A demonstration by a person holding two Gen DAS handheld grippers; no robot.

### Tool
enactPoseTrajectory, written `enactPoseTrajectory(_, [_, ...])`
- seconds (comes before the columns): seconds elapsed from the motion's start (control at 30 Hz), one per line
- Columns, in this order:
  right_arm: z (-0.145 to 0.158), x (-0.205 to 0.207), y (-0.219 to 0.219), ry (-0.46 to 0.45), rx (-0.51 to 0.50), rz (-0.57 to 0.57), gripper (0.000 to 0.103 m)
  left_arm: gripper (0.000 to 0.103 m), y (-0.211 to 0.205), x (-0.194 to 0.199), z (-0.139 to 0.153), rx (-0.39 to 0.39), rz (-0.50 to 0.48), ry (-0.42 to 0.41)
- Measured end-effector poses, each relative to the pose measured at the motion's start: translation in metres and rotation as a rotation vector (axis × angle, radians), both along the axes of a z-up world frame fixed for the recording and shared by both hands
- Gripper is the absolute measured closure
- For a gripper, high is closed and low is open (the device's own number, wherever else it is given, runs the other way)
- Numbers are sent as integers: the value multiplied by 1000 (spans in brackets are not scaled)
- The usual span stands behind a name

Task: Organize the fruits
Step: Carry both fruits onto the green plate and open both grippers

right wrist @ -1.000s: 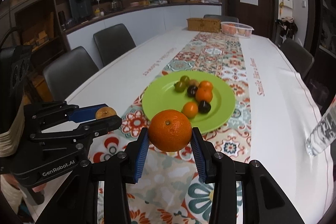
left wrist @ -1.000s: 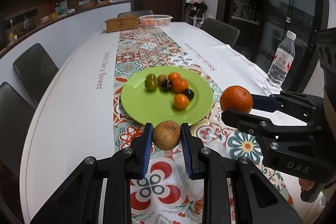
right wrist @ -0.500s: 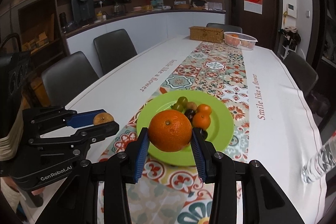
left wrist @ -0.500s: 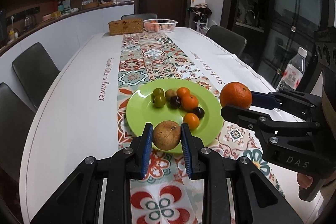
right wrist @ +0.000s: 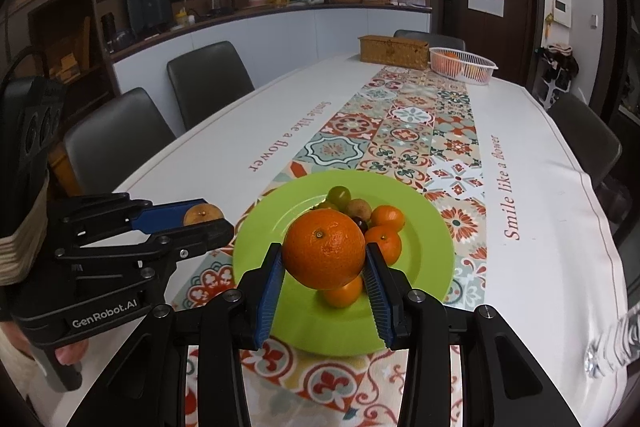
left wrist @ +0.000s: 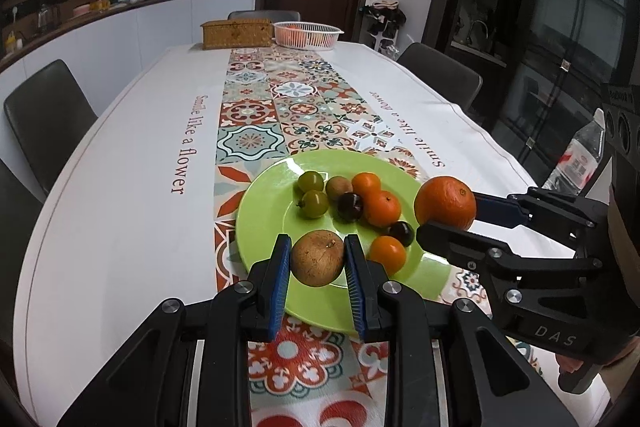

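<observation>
My left gripper (left wrist: 317, 259) is shut on a round brown fruit (left wrist: 317, 258) and holds it over the near rim of the green plate (left wrist: 264, 223). My right gripper (right wrist: 324, 261) is shut on a large orange (right wrist: 323, 247) above the plate's (right wrist: 432, 259) near side. The plate holds several small fruits: two green ones (left wrist: 311, 193), a small brown one (left wrist: 338, 187), dark ones (left wrist: 350, 206) and small oranges (left wrist: 381, 207). The right gripper with its orange (left wrist: 445, 202) also shows in the left wrist view, at the plate's right edge. The left gripper (right wrist: 202, 217) shows in the right wrist view, left of the plate.
The plate sits on a patterned runner (left wrist: 280, 107) on a white-clothed table (left wrist: 132, 187). A wicker box (left wrist: 236, 33) and a white basket of fruit (left wrist: 308, 34) stand at the far end. A water bottle (left wrist: 576, 159) stands at the right. Dark chairs (right wrist: 208, 83) line both sides.
Both grippers have moved forward with their fruits, from in front of the plate to over its near part. Both grips stayed the same.
</observation>
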State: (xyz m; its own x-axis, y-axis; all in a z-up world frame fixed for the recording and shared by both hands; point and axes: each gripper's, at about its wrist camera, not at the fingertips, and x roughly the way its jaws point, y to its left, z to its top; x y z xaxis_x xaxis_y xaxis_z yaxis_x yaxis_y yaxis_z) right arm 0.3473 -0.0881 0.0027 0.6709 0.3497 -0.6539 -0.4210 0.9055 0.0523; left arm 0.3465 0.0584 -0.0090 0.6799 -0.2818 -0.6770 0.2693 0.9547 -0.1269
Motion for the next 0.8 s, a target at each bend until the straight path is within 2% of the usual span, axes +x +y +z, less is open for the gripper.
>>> enactPoseTrajectory(0.47, [-34,37,8,60,-15,-5,62,76,2,40,-38,-7,-24,60])
enactPoseTrajectory(0.5, [-36,37,8,62,-16,-6,62,75,3,41,-40,-5,-21,59])
enactPoseTrajectory(0.6, [-39,40,7,72,-10,-8,62,63,4,38,-39,15,-6,44])
enactPoseTrajectory(0.8, [-38,38,4,57,-10,-35,53,62,11,25,-32,84,68,20])
